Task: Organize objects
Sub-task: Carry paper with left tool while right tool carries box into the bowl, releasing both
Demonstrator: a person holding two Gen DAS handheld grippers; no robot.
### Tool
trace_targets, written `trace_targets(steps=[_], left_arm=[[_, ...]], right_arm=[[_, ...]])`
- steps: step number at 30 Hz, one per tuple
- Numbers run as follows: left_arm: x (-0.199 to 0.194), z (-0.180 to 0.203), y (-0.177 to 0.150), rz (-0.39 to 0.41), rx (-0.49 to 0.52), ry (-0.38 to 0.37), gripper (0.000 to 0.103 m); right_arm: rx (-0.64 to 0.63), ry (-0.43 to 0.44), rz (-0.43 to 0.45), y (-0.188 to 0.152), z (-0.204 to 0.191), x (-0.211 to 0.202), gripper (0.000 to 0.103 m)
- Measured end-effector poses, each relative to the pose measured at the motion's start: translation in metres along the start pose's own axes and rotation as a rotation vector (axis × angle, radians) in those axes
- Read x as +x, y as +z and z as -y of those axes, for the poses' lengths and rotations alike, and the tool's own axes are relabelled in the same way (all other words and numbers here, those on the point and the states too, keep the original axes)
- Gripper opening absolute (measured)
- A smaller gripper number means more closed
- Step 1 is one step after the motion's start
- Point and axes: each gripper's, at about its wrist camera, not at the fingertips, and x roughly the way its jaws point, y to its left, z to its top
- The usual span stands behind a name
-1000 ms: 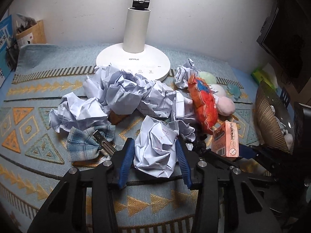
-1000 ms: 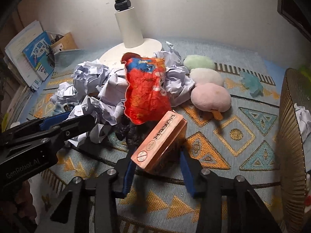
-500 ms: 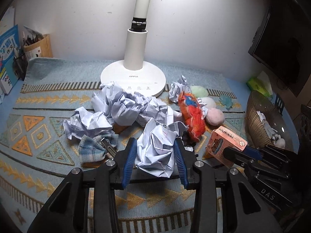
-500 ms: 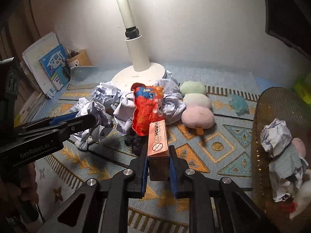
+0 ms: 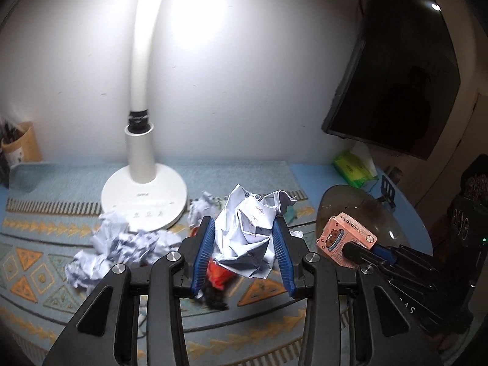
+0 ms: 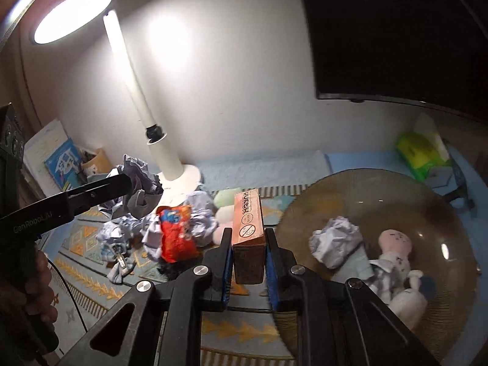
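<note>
The left gripper (image 5: pixel 244 253) is raised above the patterned mat (image 5: pixel 39 277), its blue-padded fingers (image 5: pixel 202 253) clamped on a crumpled paper ball (image 5: pixel 247 238) that bulges up and out between them. In the right wrist view this gripper reaches in from the left edge, level with the lamp's lower post, the paper a grey lump at its tip. A hand (image 6: pixel 29 299) grips its handle at the lower left.

The right gripper (image 6: pixel 247 262) is lifted too, and holds a pink carton (image 6: pixel 248 231) end-on, squeezed narrow between both fingers, the printed top face upward. From the left wrist view the carton hangs just in front of the near rim of the brown glass bowl (image 6: pixel 451 314), which stands at the mat's right edge.

Inside the bowl lie a paper ball (image 6: pixel 335 241), a folded grey piece, and a small pale doll (image 6: pixel 393 244).

Below the two grippers, in the middle of the mat, a heap of crumpled paper (image 5: pixel 122 247) remains, with an orange-red snack bag (image 6: pixel 175 235) leaning on it and a checked cloth with a metal clip (image 6: pixel 120 259) at its left. Pastel plush ice-lollies (image 6: pixel 225 204) lie just behind the carton.

The white desk lamp (image 5: pixel 143 204) stands at the mat's far edge, lit. A green tissue pack (image 6: pixel 422 155) sits at the far right corner, under a dark screen (image 6: pixel 396 30). Books and a pen pot (image 5: pixel 19 146) are at the far left.
</note>
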Motion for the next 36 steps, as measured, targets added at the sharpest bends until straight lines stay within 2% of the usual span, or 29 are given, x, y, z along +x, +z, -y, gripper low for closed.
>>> trace_targets(steps=[8, 16, 24, 36], left_arm=[[0.045, 0.088, 0.011, -0.063, 0.194, -0.144, 0.037], [0.082, 0.145, 0.001, -0.158, 0.265, -0.250, 0.037], [0.092, 0.163, -0.010, -0.208, 0.298, -0.274, 0.037], [0.090, 0.164, -0.018, -0.225, 0.319, -0.261, 0.039]], right_arm=[[0.207, -0.180, 0.001, -0.013, 0.079, -0.026, 0.018], [0.307, -0.299, 0.029, -0.026, 0.120, -0.057, 0.018], [0.341, -0.326, 0.031, -0.034, 0.128, -0.065, 0.018], [0.345, -0.335, 0.029, -0.034, 0.129, -0.061, 0.018]])
